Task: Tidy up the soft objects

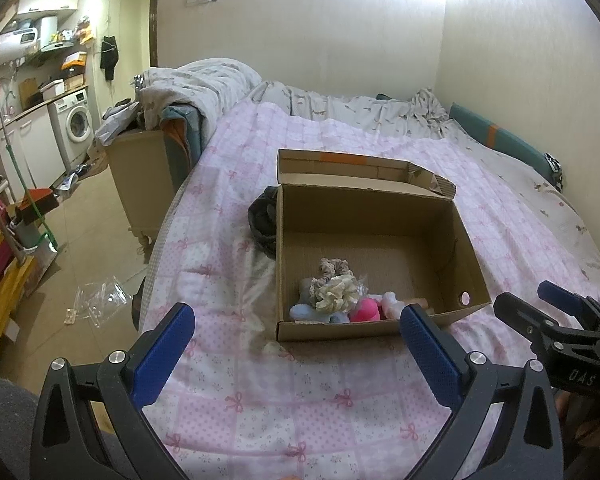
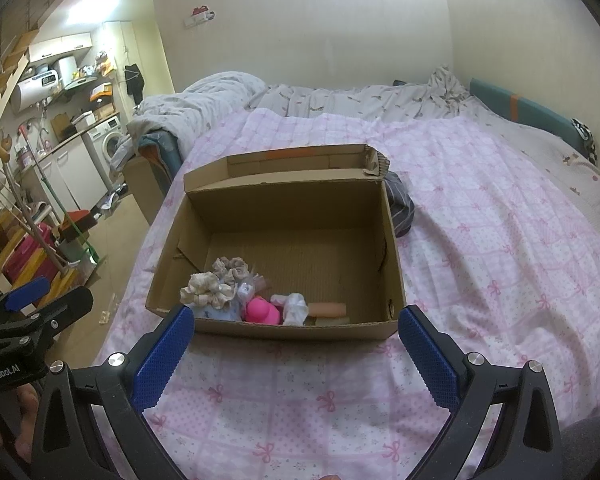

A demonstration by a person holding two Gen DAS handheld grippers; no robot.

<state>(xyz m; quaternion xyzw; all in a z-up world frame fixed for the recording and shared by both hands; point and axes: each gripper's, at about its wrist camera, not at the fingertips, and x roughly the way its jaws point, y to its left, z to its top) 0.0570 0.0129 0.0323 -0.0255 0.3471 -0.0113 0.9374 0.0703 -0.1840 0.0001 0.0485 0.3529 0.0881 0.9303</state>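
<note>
Pink bow-print quilt (image 2: 480, 240) under cardboard box (image 2: 396, 276), perhaps kitchen behind; both tongs (image 1: 296, 324) (image 2: 296, 324) apart, empty.

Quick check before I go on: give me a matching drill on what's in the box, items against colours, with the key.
Items:
1. toy
2. front scrunchie
3. box
4. gripper pads

Colours:
A. blue
B. brown
C. cream
D. pink

Pairs: 1-D, 2-C, 3-B, 4-A
</note>
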